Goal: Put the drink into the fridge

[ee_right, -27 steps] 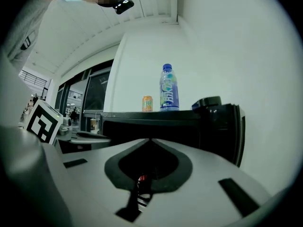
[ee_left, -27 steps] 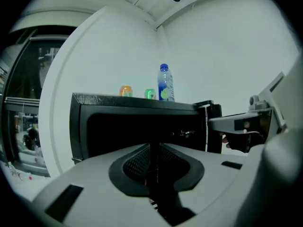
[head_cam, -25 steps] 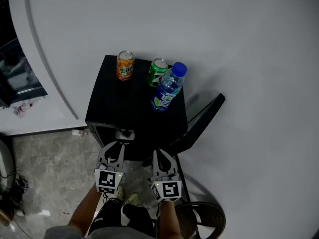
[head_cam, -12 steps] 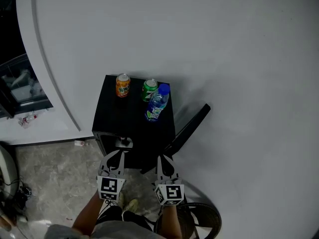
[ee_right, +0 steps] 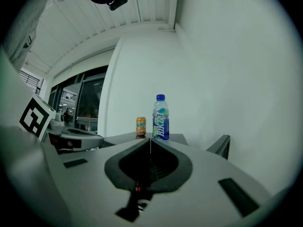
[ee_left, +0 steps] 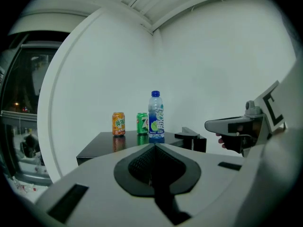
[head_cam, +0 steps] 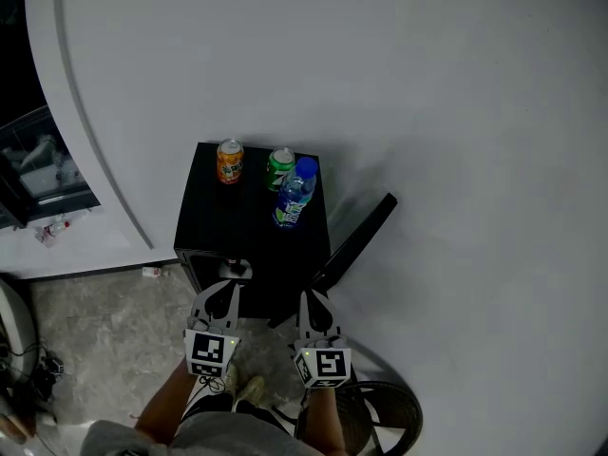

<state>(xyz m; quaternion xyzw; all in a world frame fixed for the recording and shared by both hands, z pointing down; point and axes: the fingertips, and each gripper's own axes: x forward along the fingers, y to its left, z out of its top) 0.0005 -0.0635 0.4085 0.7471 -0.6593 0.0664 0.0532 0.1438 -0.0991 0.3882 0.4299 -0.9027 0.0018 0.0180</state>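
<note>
Drinks: a clear bottle [head_cam: 294, 195] with a blue cap and blue label stands upright on top of the fridge [head_cam: 237, 226], near its back right corner. A green can [head_cam: 280, 168] stands just behind and left of the bottle (touching or not, the head view does not settle). An orange can [head_cam: 229, 161] stands further left, apart from the green one, along the back edge. None of the three is held. The fridge is a small black box set against a white wall [head_cam: 427, 84], and its door [head_cam: 356, 245] stands swung open on the right side. The floor [head_cam: 95, 331] in front is grey and mottled. Left gripper [head_cam: 225, 288]: it is held level in front of the fridge and short of it, with its jaws just closed and now meeting at the tips, nothing between them. Its own view looks over the joined tips [ee_left: 154, 145] at the bottle [ee_left: 156, 117], the green can [ee_left: 142, 123] and the orange can [ee_left: 118, 124]. Right gripper [head_cam: 312, 297]: beside the left one and pointing the same way, jaws pressed together and empty. Its own view shows the tips [ee_right: 150, 140] in line with the bottle [ee_right: 161, 117], with the orange can [ee_right: 140, 126] to the left. Both grippers are well clear of the drinks.
</note>
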